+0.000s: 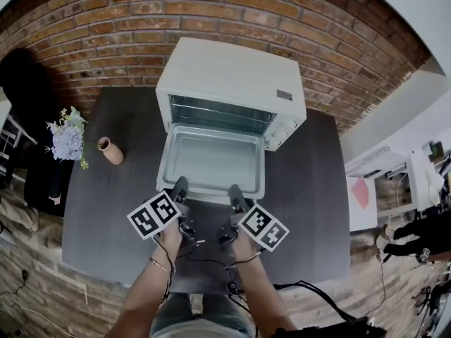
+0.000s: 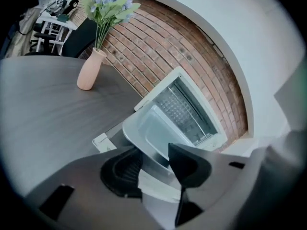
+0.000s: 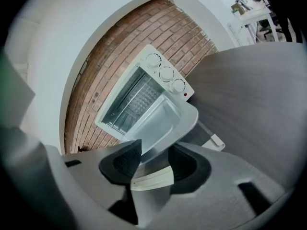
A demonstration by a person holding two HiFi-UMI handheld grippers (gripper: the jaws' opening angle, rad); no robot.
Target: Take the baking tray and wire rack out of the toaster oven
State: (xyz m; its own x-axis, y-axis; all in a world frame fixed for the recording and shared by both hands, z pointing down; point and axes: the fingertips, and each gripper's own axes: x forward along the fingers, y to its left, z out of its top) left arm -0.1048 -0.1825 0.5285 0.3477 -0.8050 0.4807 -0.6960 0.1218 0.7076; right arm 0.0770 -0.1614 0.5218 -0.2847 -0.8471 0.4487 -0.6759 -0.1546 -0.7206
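A white toaster oven (image 1: 232,76) stands at the back of the dark table with its door down. The silver baking tray (image 1: 211,162) is drawn out in front of the oven's mouth, over the open door. My left gripper (image 1: 180,189) is shut on the tray's near rim at its left, and my right gripper (image 1: 235,197) is shut on the same rim at its right. In the left gripper view the tray (image 2: 153,133) runs between the jaws of the left gripper (image 2: 156,166). The right gripper (image 3: 156,161) pinches the tray (image 3: 160,123) the same way. The wire rack (image 2: 181,110) (image 3: 134,99) lies inside the oven.
A pink vase (image 1: 109,151) lies left of the oven, with a bunch of pale flowers (image 1: 67,139) beyond it. A brick wall (image 1: 106,27) backs the table (image 1: 310,210). Cables trail off the near edge. White shelves (image 1: 373,182) stand to the right.
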